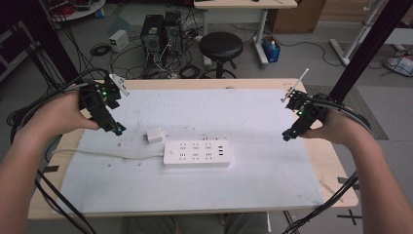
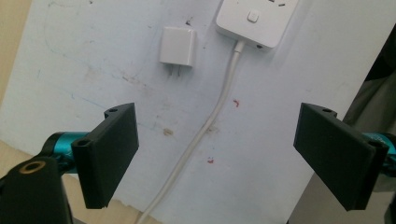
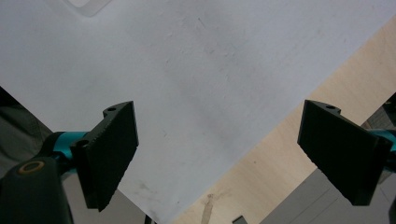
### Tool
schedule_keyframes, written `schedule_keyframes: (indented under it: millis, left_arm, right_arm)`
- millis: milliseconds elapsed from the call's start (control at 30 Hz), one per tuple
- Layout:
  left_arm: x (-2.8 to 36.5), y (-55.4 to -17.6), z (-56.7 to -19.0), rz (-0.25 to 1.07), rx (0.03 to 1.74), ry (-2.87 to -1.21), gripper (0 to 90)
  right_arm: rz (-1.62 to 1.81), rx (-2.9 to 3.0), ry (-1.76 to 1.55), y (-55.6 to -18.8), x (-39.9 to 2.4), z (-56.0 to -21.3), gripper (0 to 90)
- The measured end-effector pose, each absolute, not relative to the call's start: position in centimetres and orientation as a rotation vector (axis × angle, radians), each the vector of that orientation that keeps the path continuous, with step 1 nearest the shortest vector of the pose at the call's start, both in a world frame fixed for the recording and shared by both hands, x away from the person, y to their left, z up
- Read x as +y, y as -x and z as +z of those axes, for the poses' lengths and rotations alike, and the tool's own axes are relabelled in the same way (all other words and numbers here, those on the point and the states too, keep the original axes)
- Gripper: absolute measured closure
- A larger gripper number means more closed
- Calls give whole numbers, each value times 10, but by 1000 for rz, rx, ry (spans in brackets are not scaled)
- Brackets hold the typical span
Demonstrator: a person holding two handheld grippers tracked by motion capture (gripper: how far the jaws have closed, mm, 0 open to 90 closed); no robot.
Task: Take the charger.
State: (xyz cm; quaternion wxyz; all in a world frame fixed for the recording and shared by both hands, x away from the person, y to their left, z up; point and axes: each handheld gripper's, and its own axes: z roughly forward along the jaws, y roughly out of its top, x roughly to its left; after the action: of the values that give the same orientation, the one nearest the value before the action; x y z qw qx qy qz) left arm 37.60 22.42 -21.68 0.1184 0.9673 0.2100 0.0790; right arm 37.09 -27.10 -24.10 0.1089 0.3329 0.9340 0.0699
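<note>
Chargers like this white plug adapter [image 1: 155, 135] handle easily, I judge: a small, light, rigid plastic block with smooth sides that could slip, best taken across its two flat faces, away from the metal prongs. It lies on the white mat [image 1: 263, 180] near the centre of the counter [image 1: 336, 165], at about ten o'clock from the power strip [image 1: 197, 153] and just beside it, not touching. In the left gripper view the adapter's prongs point toward the camera, between and beyond the jaws.

The strip looks heavier and stiff, with a bendy white cord [image 1: 107, 155] running off toward nine o'clock. It may slide on the mat if pushed, so a plug-in would likely need it steadied.

Count: one adapter, one power strip, one cord, two tongs.

The left tongs [image 1: 117, 128] hover at about nine o'clock from the adapter, jaws spread wide and holding nothing. The right tongs [image 1: 287, 136] hang at three o'clock of the strip, well apart from it, jaws likewise wide apart and empty, over the mat's edge.
</note>
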Motion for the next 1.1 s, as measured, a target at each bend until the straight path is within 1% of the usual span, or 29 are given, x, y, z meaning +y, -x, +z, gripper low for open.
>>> schedule_keyframes:
  millis: [333,567,633,667,733,1000,1100]
  left_arm:
    - [217,-386,-225,229,590,-2831,139]
    - [206,-408,-255,208,514,-2818,140]
    - [206,-408,-255,208,514,-2818,140]
    - [201,-418,-275,174,509,-2840,140]
    - [197,-423,-288,153,498,-2856,140]
    - [182,-442,-326,140,443,-2937,140]
    - [176,-447,-338,154,437,-2961,141]
  right_arm:
    - [228,2758,-982,-372,-275,-250,117]
    - [245,2770,-964,-375,-275,-255,118]
    - [241,2772,-957,-375,-275,-256,118]
    - [250,2774,-956,-376,-274,-258,118]
    - [250,2776,-954,-377,-274,-260,118]
    - [250,2782,-942,-376,-274,-266,118]
    - [252,2784,-933,-376,-275,-269,118]
